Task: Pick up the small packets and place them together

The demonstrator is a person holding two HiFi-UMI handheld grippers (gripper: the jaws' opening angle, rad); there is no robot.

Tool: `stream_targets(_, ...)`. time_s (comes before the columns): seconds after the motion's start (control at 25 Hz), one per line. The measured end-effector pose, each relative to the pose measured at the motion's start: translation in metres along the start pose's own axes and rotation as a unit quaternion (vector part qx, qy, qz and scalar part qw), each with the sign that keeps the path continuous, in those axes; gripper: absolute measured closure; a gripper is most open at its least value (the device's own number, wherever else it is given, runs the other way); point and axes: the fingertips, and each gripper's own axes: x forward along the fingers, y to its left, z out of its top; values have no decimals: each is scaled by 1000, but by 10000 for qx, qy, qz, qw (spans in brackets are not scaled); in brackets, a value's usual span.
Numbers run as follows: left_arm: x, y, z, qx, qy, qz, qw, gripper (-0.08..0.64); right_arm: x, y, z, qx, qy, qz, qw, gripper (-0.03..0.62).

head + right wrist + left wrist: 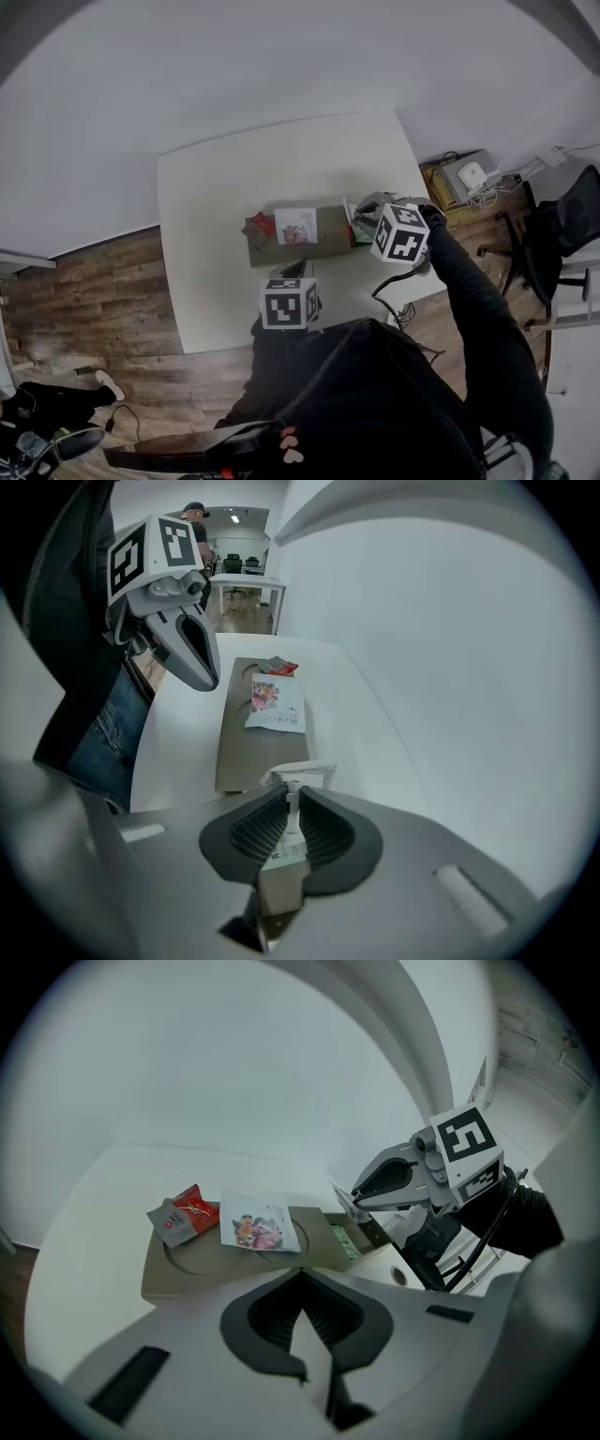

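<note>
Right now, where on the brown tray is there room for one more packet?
The brown tray is bare between the white packet and the green packet. The white table beyond is bare too. It's crowded where the red packet sits.

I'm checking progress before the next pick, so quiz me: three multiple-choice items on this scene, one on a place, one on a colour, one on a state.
1. Where does the white picture packet lie?
A) on the brown tray
B) on the floor
C) on a chair

2. What colour is the packet lying next to it?
A) blue
B) red
C) yellow

3. How is the right gripper?
A) open and empty
B) shut on the tray's edge
C) shut on a small packet

Answers:
1 A: it rests flat on the tray's top.
2 B: the red packet sits beside it at the tray's end.
3 C: the pads pinch the small packet, which sticks out past the tips.
</note>
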Motion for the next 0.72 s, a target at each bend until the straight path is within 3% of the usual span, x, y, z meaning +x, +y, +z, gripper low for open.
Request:
stream_targets(0.4,-14,23,-5,-274,-110,238,9993,561,23,8,43,-448,-122,228,9987,552)
stream_targets(0.72,-17,27,-7,-338,-163,335,9987,561,37,16,53,-655,-86,357,9972,551)
